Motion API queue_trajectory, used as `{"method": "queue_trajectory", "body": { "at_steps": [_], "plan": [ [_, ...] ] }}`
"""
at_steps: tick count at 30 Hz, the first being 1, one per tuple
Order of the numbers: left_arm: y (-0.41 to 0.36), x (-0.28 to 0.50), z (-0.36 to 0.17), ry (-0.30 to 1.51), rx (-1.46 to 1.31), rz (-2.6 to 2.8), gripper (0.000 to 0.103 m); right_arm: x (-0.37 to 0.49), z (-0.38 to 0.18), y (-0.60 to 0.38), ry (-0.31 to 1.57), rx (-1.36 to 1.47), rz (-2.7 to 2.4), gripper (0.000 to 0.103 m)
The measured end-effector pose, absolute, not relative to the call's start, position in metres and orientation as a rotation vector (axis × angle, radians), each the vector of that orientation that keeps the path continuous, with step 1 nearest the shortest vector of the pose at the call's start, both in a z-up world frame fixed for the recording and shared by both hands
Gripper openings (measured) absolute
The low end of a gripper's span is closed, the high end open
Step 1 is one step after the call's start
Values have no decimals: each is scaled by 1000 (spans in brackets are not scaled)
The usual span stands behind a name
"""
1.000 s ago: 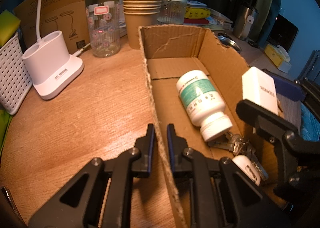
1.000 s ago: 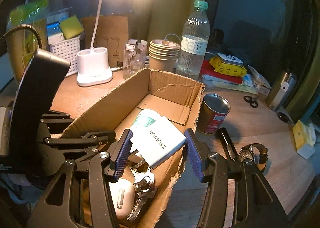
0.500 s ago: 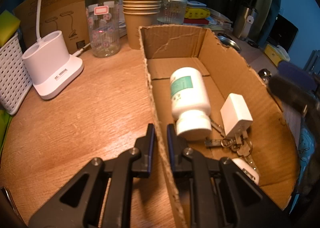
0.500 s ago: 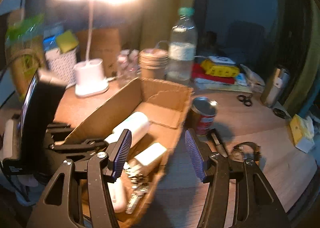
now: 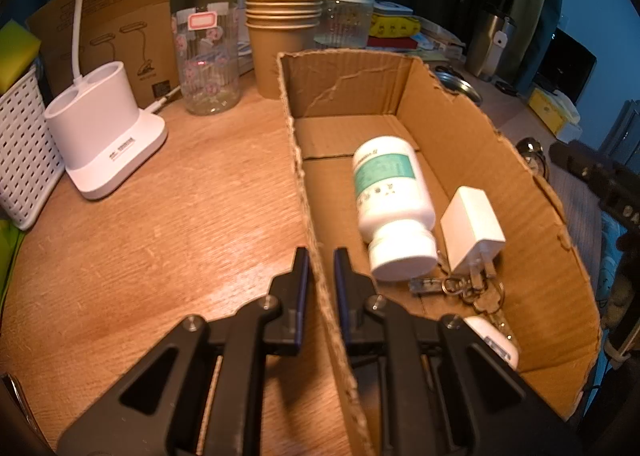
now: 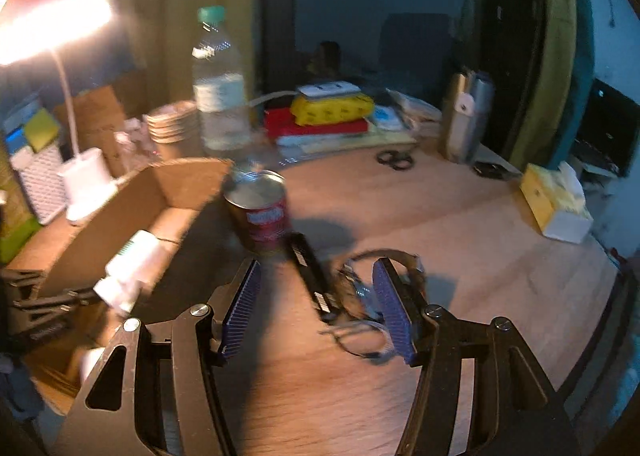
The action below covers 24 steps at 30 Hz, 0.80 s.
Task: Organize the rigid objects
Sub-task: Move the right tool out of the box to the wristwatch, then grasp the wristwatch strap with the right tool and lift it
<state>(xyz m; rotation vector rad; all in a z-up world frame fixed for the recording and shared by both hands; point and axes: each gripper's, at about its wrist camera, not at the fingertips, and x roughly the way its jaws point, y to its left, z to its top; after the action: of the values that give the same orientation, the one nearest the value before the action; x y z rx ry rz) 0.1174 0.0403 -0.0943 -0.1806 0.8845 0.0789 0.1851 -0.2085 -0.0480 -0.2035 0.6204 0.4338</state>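
While left gripper (image 5: 319, 268) is clamped on the cardboard box (image 5: 496, 160) near-left wall, right gripper (image 6: 316, 310) hangs with jaws apart over the table (image 6: 460, 224), nothing between them. Box holds pill bottle (image 5: 390, 192), white charger (image 5: 472, 228), keys (image 5: 476, 290). Red can (image 6: 260, 216) stands against the box's right wall, black bar (image 6: 312, 276) and watch (image 6: 360, 292) just ahead of the right gripper.

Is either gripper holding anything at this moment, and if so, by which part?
The left gripper is clamped on the cardboard box, gripping the top edge of its near side wall. The right gripper is open and holds nothing.
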Motion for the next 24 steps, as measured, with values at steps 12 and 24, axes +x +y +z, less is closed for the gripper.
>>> {"method": "queue_trajectory", "body": {
  "at_steps": [12,24],
  "plan": [
    [40,117,-95,884,-180,79,14,207,-71,-212,659,-202,419,56],
    [40,117,-95,884,-181,79,14,225,-79,-213,717,-189,427,19]
  ]
}}
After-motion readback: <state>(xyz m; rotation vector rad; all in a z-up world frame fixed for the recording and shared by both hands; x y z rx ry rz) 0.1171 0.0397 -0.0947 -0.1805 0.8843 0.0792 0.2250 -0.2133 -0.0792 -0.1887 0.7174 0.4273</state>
